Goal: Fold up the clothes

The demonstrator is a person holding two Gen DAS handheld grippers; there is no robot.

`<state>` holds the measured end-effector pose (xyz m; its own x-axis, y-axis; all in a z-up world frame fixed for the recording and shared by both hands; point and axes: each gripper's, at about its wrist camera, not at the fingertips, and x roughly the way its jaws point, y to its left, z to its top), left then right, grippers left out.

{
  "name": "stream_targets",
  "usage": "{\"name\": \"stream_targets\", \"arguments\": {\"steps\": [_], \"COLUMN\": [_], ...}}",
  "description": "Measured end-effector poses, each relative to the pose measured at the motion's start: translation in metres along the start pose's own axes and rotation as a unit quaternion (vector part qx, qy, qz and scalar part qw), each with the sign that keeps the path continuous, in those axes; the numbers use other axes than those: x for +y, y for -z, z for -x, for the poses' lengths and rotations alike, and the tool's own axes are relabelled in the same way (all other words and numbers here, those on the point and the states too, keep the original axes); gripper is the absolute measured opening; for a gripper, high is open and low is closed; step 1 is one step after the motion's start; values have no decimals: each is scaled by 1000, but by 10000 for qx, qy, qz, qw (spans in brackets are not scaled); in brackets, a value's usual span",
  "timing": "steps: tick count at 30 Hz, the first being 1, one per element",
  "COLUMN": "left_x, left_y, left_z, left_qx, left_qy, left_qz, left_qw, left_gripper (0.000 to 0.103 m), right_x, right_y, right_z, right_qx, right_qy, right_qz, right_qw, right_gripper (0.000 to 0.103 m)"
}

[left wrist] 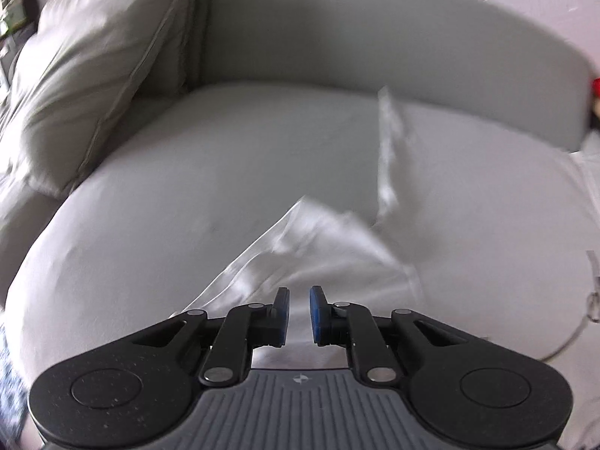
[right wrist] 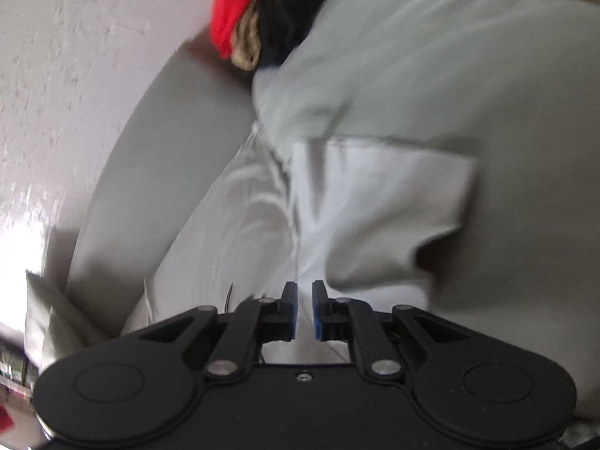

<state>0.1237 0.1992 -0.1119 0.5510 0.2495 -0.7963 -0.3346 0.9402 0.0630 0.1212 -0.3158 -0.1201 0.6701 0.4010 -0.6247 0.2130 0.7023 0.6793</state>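
Observation:
A white garment (left wrist: 330, 247) lies on a pale bed sheet (left wrist: 168, 187), with one part lifted and blurred toward the right. My left gripper (left wrist: 299, 313) has its jaws nearly closed on a fold of this garment that runs between the blue pads. In the right wrist view the white garment (right wrist: 375, 206) hangs or lies spread ahead, blurred. My right gripper (right wrist: 304, 309) has its jaws nearly closed with white cloth running between them.
A grey pillow (left wrist: 101, 86) leans at the left against a grey headboard (left wrist: 375, 30). Another grey pillow (right wrist: 487, 75) fills the right of the right wrist view. A pile of red, tan and black clothes (right wrist: 258, 11) sits at the top. A pale textured wall (right wrist: 56, 75) stands at the left.

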Motion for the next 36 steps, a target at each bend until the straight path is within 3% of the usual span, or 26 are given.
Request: {"name": "stream_targets", "arguments": {"steps": [3, 6, 11, 14, 17, 21, 24, 27, 31, 36], "left_x": [-1, -3, 5, 8, 0, -10, -30, -52, -85, -110], "left_y": [-1, 1, 6, 19, 36, 56, 65, 74, 85, 108], "left_z": [-7, -6, 3, 30, 69, 131, 138, 139, 130, 101], "left_qx": [250, 326, 429, 66, -434, -1070, -875, -598, -247, 79], "left_qy": [-341, -641, -1065, -799, -66, 973, 1190, 1338, 1428, 1299], "left_qz": [-74, -298, -466, -487, -514, -560, -629, -703, -895, -1257], "left_qw": [9991, 9970, 9923, 9956, 9977, 9879, 9870, 9867, 9854, 9835], "left_gripper": [14, 20, 19, 17, 17, 17, 18, 20, 20, 22], "right_x": [-2, -4, -6, -24, -21, 8, 40, 62, 76, 91], "right_y": [-2, -5, -9, -18, -5, 19, 40, 61, 88, 119], "right_z": [-17, 6, 72, 95, 112, 130, 141, 130, 79, 36], "right_qx": [107, -725, -2094, -1983, -1820, -1505, -1231, -673, 249, 775], "right_qy": [417, 1040, 1971, 1814, 1379, 693, 295, 124, 259, 689], "right_qz": [-98, -265, 26, -328, -363, -30, 558, 1103, 1599, 2265], "right_qw": [9990, 9916, 9578, 9627, 9729, 9862, 9904, 9915, 9865, 9685], "right_gripper": [7, 0, 1, 4, 5, 6, 10, 12, 12, 12]}}
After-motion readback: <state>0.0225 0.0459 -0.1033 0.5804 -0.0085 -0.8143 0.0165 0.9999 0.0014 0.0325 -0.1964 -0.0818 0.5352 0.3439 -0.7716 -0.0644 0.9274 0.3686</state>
